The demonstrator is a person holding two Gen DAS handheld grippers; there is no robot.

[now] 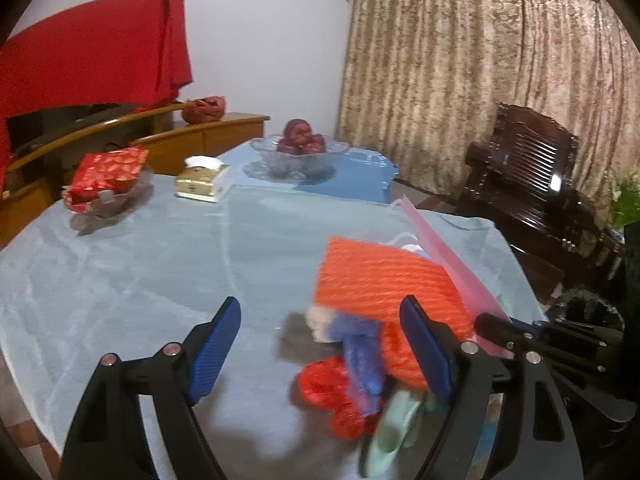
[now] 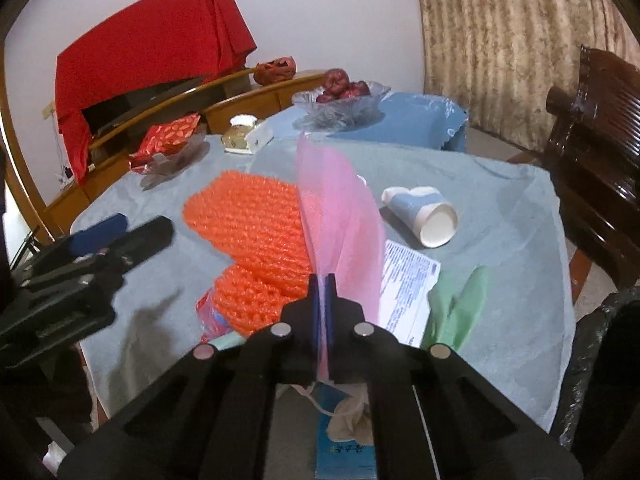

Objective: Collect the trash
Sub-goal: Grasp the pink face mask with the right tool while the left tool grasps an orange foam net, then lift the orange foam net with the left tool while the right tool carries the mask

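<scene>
Trash is piling at the counter's [image 2: 500, 184] near edge. Right hand-held gripper [image 2: 320, 284] is pinching floppy pink plastic sheet [image 2: 340, 216]; left hand-held gripper [image 1: 320, 344] is hanging spread over featherlight, squishy orange foam net [image 1: 380, 276]. Probably grab an edge.

Left tool [image 1: 320, 344] spread wide, blue pads well apart, aimed toward 12 o'clock. Right tool [image 2: 323, 308] clamped tight, pads nearly meeting, pointing toward 12 o'clock. Left tool seen at 9 o'clock from right wrist.

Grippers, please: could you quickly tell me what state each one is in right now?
Left gripper: open, holding nothing, above the orange foam net.
Right gripper: shut on the pink plastic bag.
</scene>
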